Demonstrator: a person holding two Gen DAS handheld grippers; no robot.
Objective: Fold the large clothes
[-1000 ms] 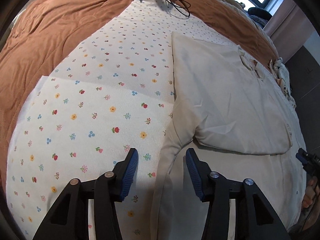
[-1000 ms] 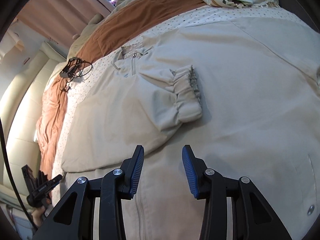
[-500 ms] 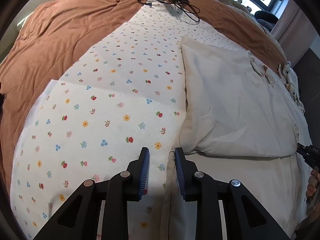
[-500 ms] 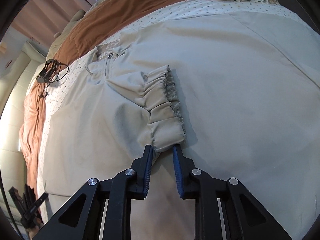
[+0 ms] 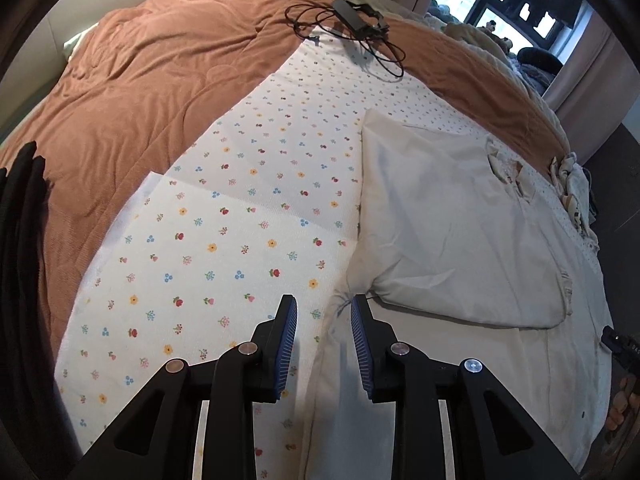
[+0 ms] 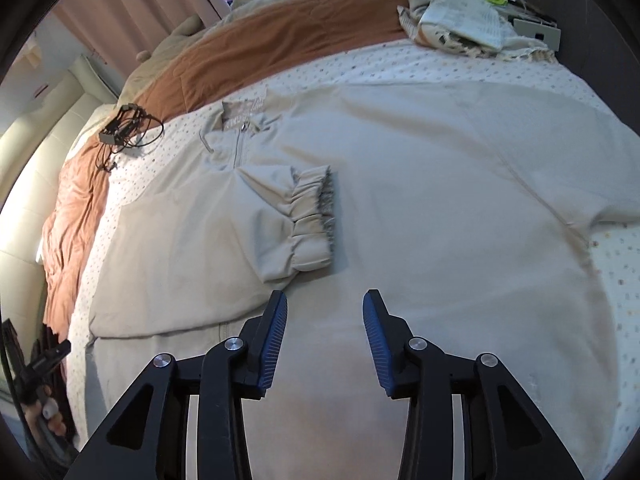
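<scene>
A large cream jacket lies flat on the floral sheet, zipper and collar toward the far side. Its left sleeve is folded across the chest, with the gathered elastic cuff lying on the body. In the left wrist view the folded sleeve panel lies on the jacket. My left gripper is open over the jacket's left edge, where the fabric puckers by the right finger. My right gripper is open and empty, just short of the cuff.
A rust-brown quilt covers the bed around the sheet. A black cable bundle with an adapter lies at the far end. A pile of folded cloths sits at the far right corner. Curtains and a window stand beyond.
Both grippers closed on fabric half a second ago and have since opened. My right gripper let go of the cuff and drew back; my left released the jacket's edge.
</scene>
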